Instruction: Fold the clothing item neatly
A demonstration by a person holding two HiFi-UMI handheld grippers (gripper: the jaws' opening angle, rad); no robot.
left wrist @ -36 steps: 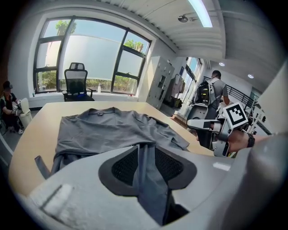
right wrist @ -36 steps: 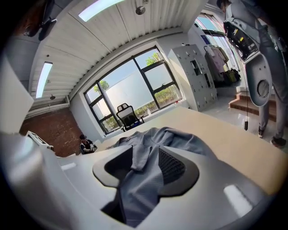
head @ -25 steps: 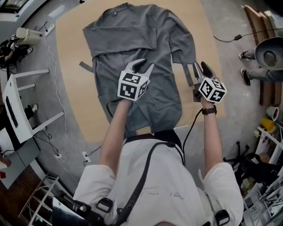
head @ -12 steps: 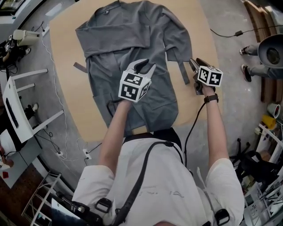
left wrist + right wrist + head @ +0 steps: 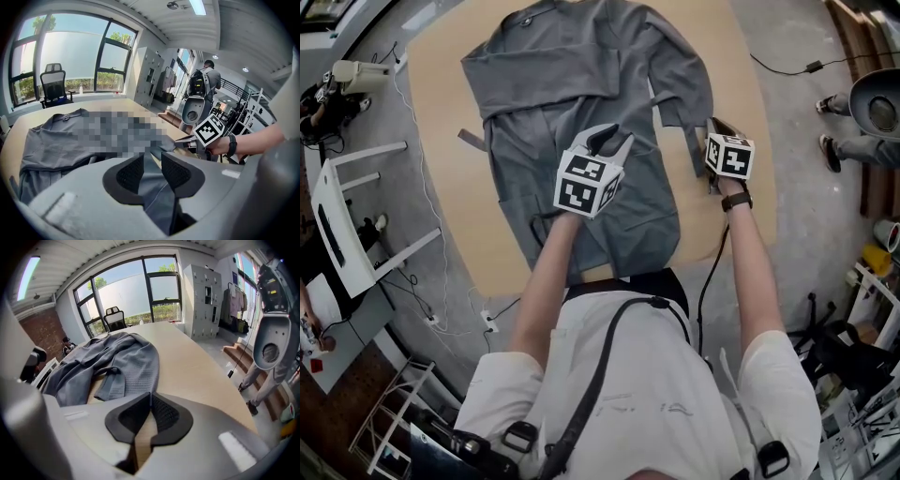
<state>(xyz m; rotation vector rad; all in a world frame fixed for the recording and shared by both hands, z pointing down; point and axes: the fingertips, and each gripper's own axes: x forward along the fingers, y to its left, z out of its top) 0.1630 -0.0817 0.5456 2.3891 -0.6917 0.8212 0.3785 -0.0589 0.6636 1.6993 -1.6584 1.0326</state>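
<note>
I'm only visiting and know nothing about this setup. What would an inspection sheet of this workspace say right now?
Surface: wooden table.
Job's things: grey garment spread flat, a sleeve folded across it, strap at its side.
Clutter: nothing seen on the table.
Grippers: left gripper open above the garment; right gripper has just been closing, now shut, nothing between its jaws.
Cables: black cable hangs from the right gripper; white cable on the floor.
Surroundings: small white table at left; bystander's legs at right.
</note>
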